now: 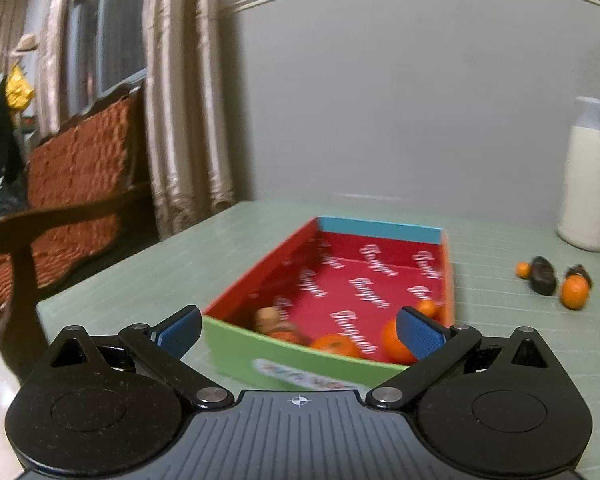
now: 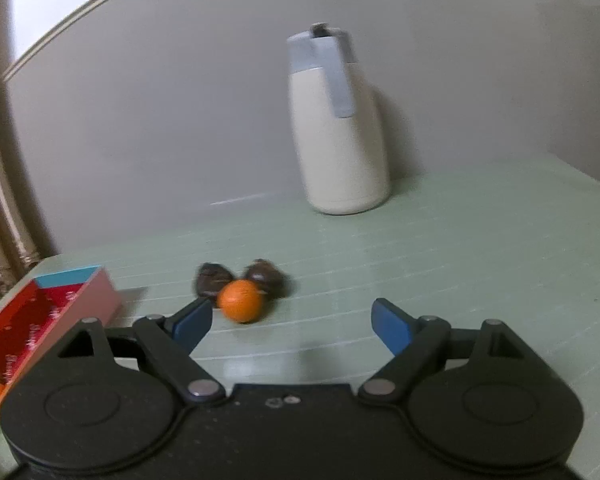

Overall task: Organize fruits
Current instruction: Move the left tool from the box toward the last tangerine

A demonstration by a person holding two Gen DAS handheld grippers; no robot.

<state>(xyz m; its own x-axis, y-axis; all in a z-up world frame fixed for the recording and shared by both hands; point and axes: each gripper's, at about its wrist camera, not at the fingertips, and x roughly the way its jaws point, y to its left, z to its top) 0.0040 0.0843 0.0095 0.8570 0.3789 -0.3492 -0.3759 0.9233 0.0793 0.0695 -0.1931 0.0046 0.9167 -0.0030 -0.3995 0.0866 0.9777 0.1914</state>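
A shallow box (image 1: 380,292) with a red printed floor, green near wall and blue far wall lies on the pale green table. It holds several oranges (image 1: 334,345) and a brownish item (image 1: 269,316) at its near end. My left gripper (image 1: 300,332) is open and empty, just in front of the box's near wall. To the right on the table lie two small oranges (image 1: 574,291) and two dark fruits (image 1: 542,276). In the right wrist view my right gripper (image 2: 292,322) is open and empty, a short way behind an orange (image 2: 242,300) and two dark fruits (image 2: 265,276).
A white jug (image 2: 340,136) with a grey-blue lid stands at the back by the wall; it also shows in the left wrist view (image 1: 588,176). The box's corner (image 2: 40,312) lies at the left. A wooden chair (image 1: 76,184) and curtains stand left of the table.
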